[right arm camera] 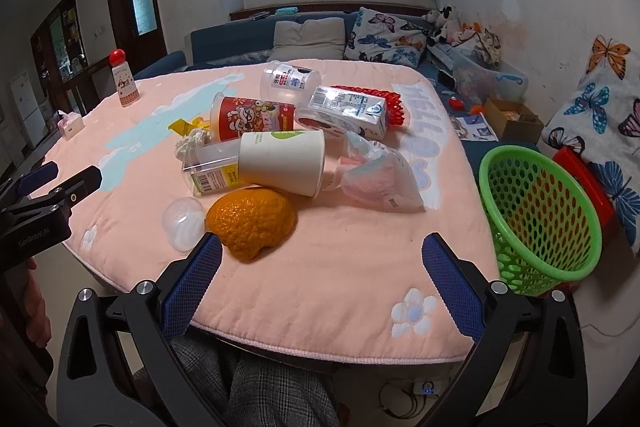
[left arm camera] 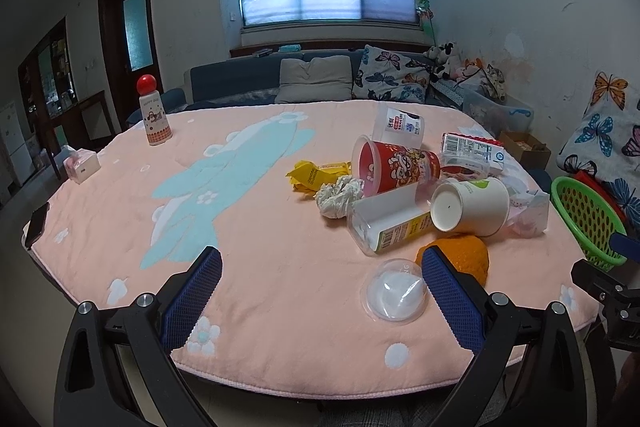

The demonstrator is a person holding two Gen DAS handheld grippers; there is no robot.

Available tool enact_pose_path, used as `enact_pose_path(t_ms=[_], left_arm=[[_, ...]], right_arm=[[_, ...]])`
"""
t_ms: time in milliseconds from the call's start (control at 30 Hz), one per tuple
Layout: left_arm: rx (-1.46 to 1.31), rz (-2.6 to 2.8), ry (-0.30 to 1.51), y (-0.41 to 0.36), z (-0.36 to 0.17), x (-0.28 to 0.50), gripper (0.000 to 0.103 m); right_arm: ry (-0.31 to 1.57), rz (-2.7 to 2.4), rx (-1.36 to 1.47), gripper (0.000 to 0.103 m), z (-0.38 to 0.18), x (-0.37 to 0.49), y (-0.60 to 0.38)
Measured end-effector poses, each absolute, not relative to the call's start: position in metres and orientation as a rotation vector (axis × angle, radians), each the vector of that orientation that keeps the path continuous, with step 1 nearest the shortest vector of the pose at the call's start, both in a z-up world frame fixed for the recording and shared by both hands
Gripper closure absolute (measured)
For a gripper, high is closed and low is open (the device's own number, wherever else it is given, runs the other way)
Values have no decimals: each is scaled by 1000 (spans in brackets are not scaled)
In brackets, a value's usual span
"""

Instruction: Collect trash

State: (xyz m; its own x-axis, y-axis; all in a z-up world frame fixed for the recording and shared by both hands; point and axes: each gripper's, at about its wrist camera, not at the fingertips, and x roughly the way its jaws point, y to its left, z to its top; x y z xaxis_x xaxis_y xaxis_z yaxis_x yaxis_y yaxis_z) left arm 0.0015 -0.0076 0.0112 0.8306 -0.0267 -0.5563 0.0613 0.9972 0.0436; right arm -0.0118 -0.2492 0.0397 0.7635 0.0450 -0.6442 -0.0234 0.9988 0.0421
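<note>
My L tongs (left arm camera: 322, 269) & R tongs (right arm camera: 322, 255) both agape, empty, above pink surface (right arm camera: 360, 267); orange peel (right arm camera: 252, 221) nr trash pile; green basket (right arm camera: 540, 215) at right.

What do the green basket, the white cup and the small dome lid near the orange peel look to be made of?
Green basket: glossy moulded plastic, judging by its even perforated wall. White cup: probably paper, given its matte wall with a rolled rim. Dome lid: thin clear plastic, since the cloth shows through it and it catches highlights. Orange peel: dimpled fruit rind.
</note>
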Motion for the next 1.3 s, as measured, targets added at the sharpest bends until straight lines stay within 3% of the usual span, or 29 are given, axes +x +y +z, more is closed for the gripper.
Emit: enact_pose_path(t_ms=[1300], left_arm=[[47,-41,598,-2,9,12,6]], right_arm=[[719,44,43,4,34,-3,-251]])
